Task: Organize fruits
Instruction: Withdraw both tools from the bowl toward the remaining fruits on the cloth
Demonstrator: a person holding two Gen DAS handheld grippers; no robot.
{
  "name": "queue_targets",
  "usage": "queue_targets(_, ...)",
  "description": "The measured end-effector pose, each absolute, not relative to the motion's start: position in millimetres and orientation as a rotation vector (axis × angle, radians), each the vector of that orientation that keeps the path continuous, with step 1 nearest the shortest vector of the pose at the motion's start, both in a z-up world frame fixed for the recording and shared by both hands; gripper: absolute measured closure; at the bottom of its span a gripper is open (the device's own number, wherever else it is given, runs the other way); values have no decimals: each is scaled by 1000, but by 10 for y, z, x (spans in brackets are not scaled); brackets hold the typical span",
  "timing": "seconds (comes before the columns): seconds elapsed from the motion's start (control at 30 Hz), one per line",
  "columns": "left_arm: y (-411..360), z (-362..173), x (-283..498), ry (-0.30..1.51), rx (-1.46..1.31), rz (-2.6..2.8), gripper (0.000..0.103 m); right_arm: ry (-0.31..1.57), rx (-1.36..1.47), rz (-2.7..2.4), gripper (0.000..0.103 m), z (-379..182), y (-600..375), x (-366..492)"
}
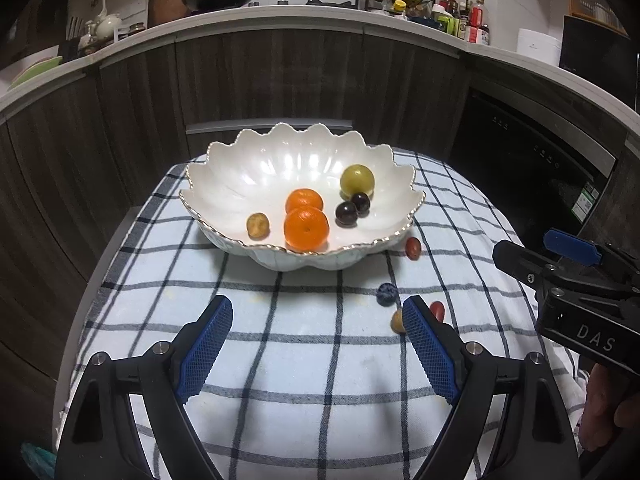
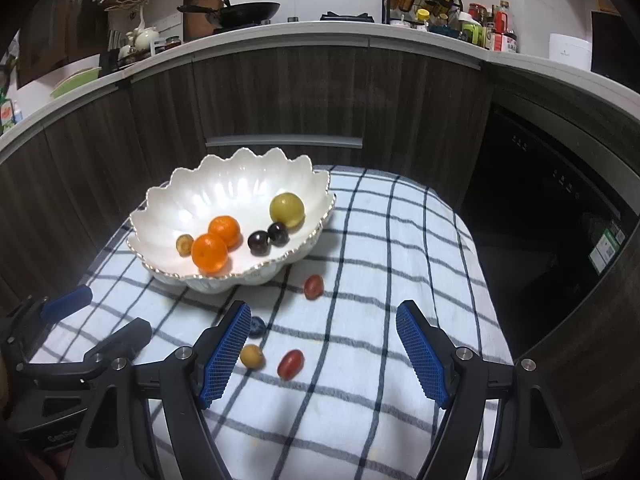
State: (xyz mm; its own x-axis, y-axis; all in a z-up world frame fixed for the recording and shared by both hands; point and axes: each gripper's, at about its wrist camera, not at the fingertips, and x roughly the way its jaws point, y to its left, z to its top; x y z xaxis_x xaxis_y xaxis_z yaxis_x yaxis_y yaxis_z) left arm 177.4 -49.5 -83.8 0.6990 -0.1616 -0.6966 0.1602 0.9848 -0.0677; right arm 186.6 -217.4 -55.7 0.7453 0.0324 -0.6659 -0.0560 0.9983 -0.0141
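Scalloped white bowl (image 2: pixel 240 188) sits on the checked cloth (image 2: pixel 380 380), toward its far left part in the right wrist view; inside: two oranges (image 2: pixel 209 253) touching one another, a small brownish fruit (image 2: pixel 184 245) just left of them, two dark round fruits (image 2: pixel 259 242) side by side to their right, one yellow-green fruit (image 2: pixel 286 210) against the right wall.

Loose on the cloth, outside the bowl: red oval fruit (image 2: pixel 313 287) near the bowl's front right edge; blue-black berry (image 2: pixel 256 326); tan round fruit (image 2: pixel 251 356); second red oval fruit (image 2: pixel 291 364) just beside the tan one, apart from it.

Right gripper (image 2: pixel 320 354): blue pads spread wide, nothing between them gripped; the second red oval fruit and the tan fruit lie on the cloth between the fingers, nearer the left pad; the berry is partly hidden behind that pad.

Left gripper (image 1: pixel 318 350): pads wide apart, holding nothing, above bare cloth in front of the bowl; its right pad hides part of the tan fruit, contact possibly none, view unclear.

Behind: dark wooden cabinets (image 2: pixel 280 96); counter with a wok (image 2: pixel 236 12).
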Motion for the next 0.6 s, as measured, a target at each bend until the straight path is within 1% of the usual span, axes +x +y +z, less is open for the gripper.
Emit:
queue_targets(0.5,-711,-1038,1645,775,50,-222,17,768,-5,17,27,-822,-2365,1672)
queue_targets(0.6,-767,-1067,1628,780,61,-233,18,768,-6,26,27,-848,-2394,1653)
